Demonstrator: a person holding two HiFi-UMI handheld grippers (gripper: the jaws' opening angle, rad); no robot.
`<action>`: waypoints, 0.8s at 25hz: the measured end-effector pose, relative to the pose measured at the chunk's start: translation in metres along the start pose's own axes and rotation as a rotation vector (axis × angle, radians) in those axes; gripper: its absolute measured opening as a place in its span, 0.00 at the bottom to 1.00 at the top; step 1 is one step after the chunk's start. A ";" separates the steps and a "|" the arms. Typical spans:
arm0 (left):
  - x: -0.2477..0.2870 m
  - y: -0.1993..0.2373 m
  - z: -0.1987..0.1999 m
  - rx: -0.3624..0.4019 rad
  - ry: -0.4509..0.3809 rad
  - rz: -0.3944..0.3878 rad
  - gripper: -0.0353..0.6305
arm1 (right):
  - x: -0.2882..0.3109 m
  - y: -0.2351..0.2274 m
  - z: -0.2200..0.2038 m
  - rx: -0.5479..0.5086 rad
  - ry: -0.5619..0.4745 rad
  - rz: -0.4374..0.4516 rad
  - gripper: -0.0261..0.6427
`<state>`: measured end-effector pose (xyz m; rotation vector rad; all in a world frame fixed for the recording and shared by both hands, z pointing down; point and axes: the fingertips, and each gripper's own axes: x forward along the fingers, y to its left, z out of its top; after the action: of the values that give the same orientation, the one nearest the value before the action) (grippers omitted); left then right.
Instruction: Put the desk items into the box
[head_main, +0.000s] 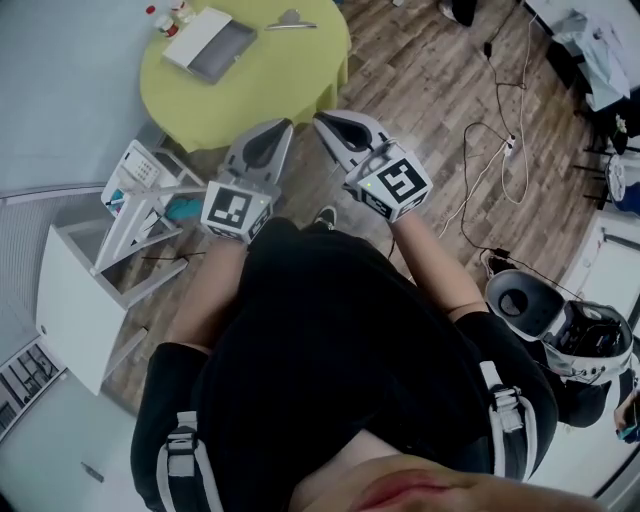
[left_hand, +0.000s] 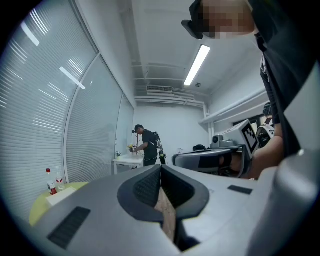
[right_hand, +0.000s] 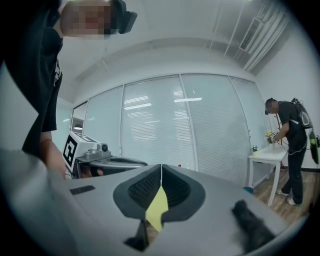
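A round yellow-green table (head_main: 290, 75) stands ahead at the upper left of the head view. On it lie a flat grey and white box (head_main: 208, 42), small red-capped bottles (head_main: 168, 18) and a grey clip-like item (head_main: 290, 20). My left gripper (head_main: 283, 125) and right gripper (head_main: 322, 118) are held side by side over the wooden floor, short of the table's near edge. Both are shut with nothing between the jaws. The left gripper (left_hand: 161, 167) shows the table edge (left_hand: 37, 207) and a bottle (left_hand: 49, 182) at its lower left. The right gripper (right_hand: 161, 167) faces a glass wall with blinds.
A white shelf unit (head_main: 90, 290) with clutter stands at the left beside the table. Cables (head_main: 490, 160) trail over the floor at the right, near a round grey and white device (head_main: 560, 320). Another person (left_hand: 147, 145) (right_hand: 290, 145) stands at a small white table (right_hand: 267, 157).
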<state>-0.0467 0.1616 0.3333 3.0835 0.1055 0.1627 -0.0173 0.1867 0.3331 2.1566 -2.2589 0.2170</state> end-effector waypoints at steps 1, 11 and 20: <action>0.004 0.001 0.000 -0.001 0.001 0.002 0.07 | 0.000 -0.003 -0.001 -0.004 0.003 0.003 0.07; 0.051 0.031 -0.006 -0.011 0.013 -0.012 0.07 | 0.023 -0.051 -0.008 -0.006 0.036 0.001 0.07; 0.115 0.095 0.002 -0.012 -0.011 -0.033 0.07 | 0.078 -0.119 0.002 -0.043 0.076 -0.012 0.07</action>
<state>0.0743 0.0746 0.3484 3.0683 0.1541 0.1437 0.0975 0.1041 0.3500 2.1032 -2.1892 0.2436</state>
